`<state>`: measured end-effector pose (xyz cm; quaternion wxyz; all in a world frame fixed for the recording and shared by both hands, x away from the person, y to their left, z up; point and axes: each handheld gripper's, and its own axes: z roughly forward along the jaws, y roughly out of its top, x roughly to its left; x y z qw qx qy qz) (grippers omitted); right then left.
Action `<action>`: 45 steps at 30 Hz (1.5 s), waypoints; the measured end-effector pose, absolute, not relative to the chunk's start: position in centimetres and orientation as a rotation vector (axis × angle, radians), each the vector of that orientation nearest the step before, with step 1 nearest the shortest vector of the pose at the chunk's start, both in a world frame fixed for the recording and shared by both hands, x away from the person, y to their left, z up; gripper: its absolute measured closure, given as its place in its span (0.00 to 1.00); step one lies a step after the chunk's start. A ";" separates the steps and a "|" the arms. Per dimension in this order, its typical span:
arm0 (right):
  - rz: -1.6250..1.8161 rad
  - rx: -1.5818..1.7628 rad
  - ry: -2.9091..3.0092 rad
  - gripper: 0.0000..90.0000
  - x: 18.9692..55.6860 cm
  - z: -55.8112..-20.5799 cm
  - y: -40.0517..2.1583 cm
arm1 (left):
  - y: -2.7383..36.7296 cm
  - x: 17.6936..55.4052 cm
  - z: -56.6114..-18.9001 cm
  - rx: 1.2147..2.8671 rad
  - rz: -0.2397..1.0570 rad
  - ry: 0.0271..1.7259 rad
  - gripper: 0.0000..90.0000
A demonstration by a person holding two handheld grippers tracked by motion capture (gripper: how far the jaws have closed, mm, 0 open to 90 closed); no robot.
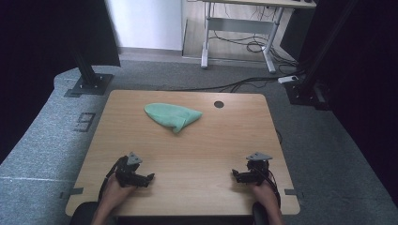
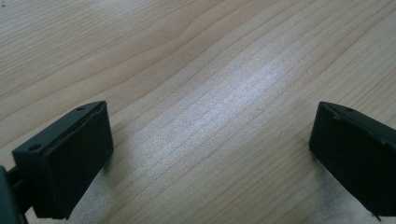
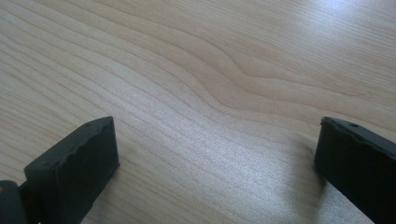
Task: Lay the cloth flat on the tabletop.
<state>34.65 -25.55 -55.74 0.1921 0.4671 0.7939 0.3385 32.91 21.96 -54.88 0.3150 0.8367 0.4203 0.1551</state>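
Observation:
A crumpled light green cloth (image 1: 172,115) lies on the far middle of the wooden table (image 1: 187,154). My left gripper (image 1: 151,177) rests near the front left of the table, held by a hand, far from the cloth. My right gripper (image 1: 233,174) rests near the front right, also held by a hand. In the left gripper view the left gripper (image 2: 210,140) has its black jaws wide apart over bare wood. The right gripper (image 3: 217,149) in its own view likewise stands open with nothing between its jaws.
A round dark hole (image 1: 218,104) sits in the tabletop near the far edge. Grey carpet surrounds the table. Black frame posts (image 1: 87,70) stand at the far left and far right, and a white desk frame (image 1: 239,28) with cables stands behind.

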 end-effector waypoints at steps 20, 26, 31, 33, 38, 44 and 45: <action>0.952 1.307 2.233 0.00 34.6 -55.7 -25.5 | 21.9 32.9 -54.9 2.204 0.409 1.109 0.00; 0.955 1.305 2.236 0.00 34.6 -55.7 -25.5 | 21.9 32.9 -54.9 2.203 0.409 1.109 0.00; 0.957 1.304 2.237 0.00 34.6 -55.7 -25.5 | 21.9 32.9 -54.9 2.203 0.409 1.109 0.00; 0.958 1.304 2.238 0.00 34.6 -55.7 -25.6 | 21.9 32.9 -54.9 2.203 0.409 1.109 0.00; 0.961 1.299 2.241 0.00 34.7 -55.7 -25.5 | 21.9 32.9 -54.9 2.204 0.410 1.110 0.00; 0.984 1.297 2.275 0.02 35.1 -55.3 -25.2 | 21.9 32.9 -54.9 2.203 0.410 1.110 0.00; 0.985 1.293 2.278 0.02 35.1 -55.2 -25.1 | 21.9 32.9 -54.9 2.203 0.410 1.110 0.00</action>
